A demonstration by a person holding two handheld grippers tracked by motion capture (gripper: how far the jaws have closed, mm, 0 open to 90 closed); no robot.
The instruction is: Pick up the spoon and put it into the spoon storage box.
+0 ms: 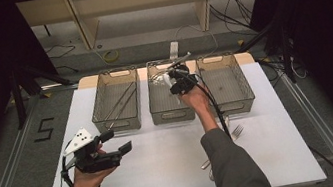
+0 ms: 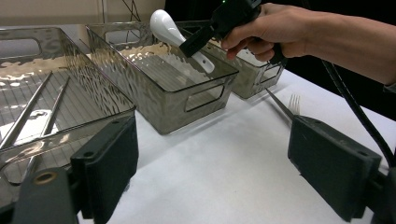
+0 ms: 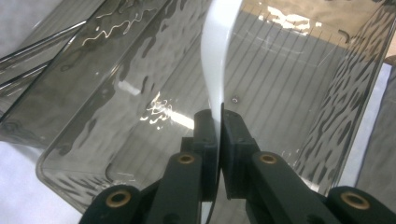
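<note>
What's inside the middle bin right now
Over the middle bin the right gripper holds a white spoon, which hangs above the ribbed floor. The floor in sight looks bare; the spoon, gripper and near wall cover part of it.

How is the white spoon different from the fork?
The white spoon is white, while the fork is shiny metal. The spoon is held up, tilted, over the middle bin, pinched in the right gripper; the fork lies flat on the white table, with nothing holding it. The spoon has a smooth rounded bowl, the fork has pointed tines. Both are things to eat with.
</note>
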